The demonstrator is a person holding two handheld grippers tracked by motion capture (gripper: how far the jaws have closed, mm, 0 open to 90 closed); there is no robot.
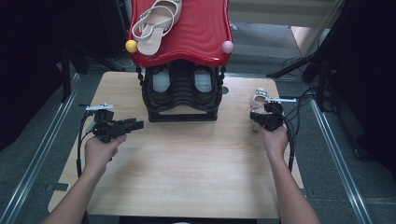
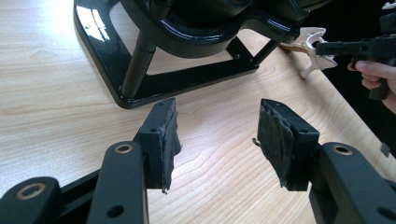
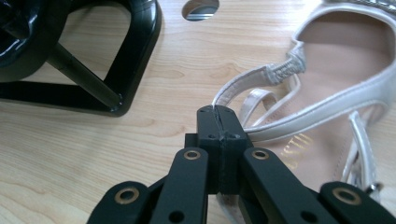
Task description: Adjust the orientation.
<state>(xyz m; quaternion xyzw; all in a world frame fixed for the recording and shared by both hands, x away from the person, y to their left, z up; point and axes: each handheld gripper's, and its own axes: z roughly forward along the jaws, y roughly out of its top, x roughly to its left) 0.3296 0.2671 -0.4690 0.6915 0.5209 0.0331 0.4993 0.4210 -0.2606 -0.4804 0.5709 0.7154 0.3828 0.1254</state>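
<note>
Our right gripper (image 3: 218, 116) is clenched on a strap of the sandal (image 3: 327, 107), jaws pressed fully together with the thin white strap running out between them to the right. In the high view the right gripper (image 1: 261, 114) sits near the table's right edge, just right of the rack, and the sandal (image 1: 259, 97) lies on the wood right behind it, toe end pointing away from us. In the right gripper view the sandal rests flat on the table (image 3: 93, 154), insole up, with gold lettering partly visible on the insole. Our left gripper (image 2: 217, 135) is released: jaws wide apart, nothing between the pads (image 2: 275, 135), just bare wood under them. In the high view the left gripper (image 1: 135, 124) hovers left of the rack's base, pointing right toward it, apart from it. The rack (image 1: 182, 88) stands at table centre-back: black frame, dark shoes (image 1: 161, 84) on the lower shelf, red top tray (image 1: 201, 32) carrying a second sandal (image 1: 156, 23) of the same pale colour. From the left gripper view we also see the right gripper (image 2: 355, 46) far off past the rack's foot (image 2: 140, 93), with the sandal (image 2: 313, 42) at its tip. A round hole (image 3: 201, 8) in the table shows just behind the rack's corner.
</note>
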